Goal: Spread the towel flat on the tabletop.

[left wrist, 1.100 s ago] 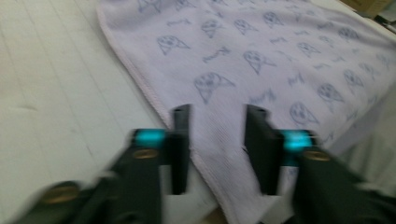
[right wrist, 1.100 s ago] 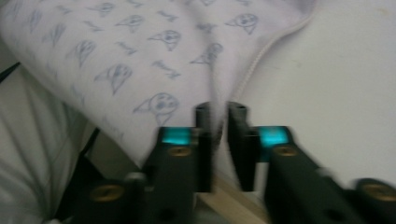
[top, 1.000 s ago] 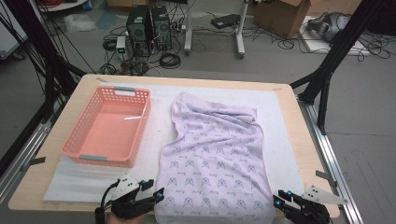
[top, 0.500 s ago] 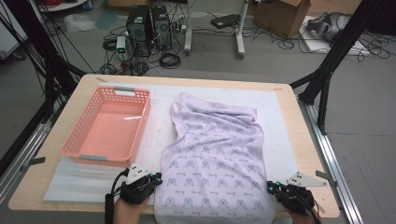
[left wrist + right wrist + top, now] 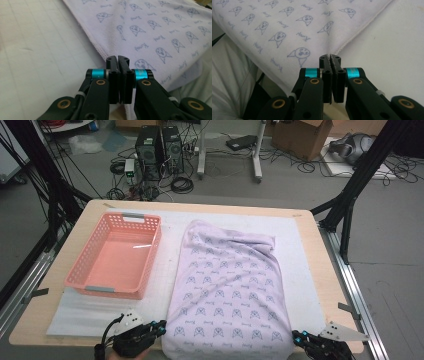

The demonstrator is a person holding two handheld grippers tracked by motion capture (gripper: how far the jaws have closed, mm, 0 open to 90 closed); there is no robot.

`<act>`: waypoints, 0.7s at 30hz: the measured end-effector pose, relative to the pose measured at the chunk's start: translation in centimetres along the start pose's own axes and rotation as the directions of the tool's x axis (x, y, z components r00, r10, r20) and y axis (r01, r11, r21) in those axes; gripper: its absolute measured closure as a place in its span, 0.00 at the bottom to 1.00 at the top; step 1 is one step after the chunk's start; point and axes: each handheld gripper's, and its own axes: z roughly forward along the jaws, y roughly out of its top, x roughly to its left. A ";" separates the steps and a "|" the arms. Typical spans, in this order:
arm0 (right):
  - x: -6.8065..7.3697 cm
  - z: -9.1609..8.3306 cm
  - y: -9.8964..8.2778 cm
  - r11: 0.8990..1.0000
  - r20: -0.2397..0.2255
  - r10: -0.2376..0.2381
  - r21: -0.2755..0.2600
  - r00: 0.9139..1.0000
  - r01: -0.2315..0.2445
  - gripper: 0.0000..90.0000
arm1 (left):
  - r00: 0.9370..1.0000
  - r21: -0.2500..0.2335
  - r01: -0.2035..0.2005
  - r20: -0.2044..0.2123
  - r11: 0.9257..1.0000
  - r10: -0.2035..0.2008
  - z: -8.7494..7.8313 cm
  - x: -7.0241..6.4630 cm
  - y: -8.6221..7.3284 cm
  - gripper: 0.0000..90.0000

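A lilac towel (image 5: pixel 227 285) printed with small blue figures lies flat down the middle of the white mat, its near edge at the table's front. My left gripper (image 5: pixel 162 323) sits at the towel's near left corner, and in the left gripper view (image 5: pixel 118 58) its jaws are pressed together on the towel's (image 5: pixel 155 30) hemmed edge. At the near right corner is my right gripper (image 5: pixel 295 335). In the right gripper view (image 5: pixel 330 56) its jaws are closed where the hem of the towel (image 5: pixel 287 30) runs in between them.
An empty pink plastic basket (image 5: pixel 107 292) stands on the white foam mat (image 5: pixel 100 312) left of the towel. Bare wooden table (image 5: pixel 322 270) borders the mat on the right. Black frame legs, computer towers and cables stand on the floor beyond the far edge.
Both grippers stood with jaws apart a little outside the towel's near corners. They have moved inward onto the corners and their jaws have closed.
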 end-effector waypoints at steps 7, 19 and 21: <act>-0.5 1.0 0.4 0.999 0.045 0.037 0.006 0.998 -0.038 0.73 | 0.999 -0.058 -0.041 -0.025 0.997 0.040 1.1 -0.3 0.9 0.63; -2.2 4.7 2.2 0.997 0.114 0.066 0.018 0.991 -0.069 0.97 | 0.992 -0.021 -0.054 -0.116 0.998 0.051 4.8 1.6 1.9 0.80; -2.1 4.6 2.2 0.998 0.113 0.057 0.022 0.992 -0.060 0.98 | 0.995 -0.009 -0.019 -0.094 1.000 0.018 4.7 1.6 2.0 0.98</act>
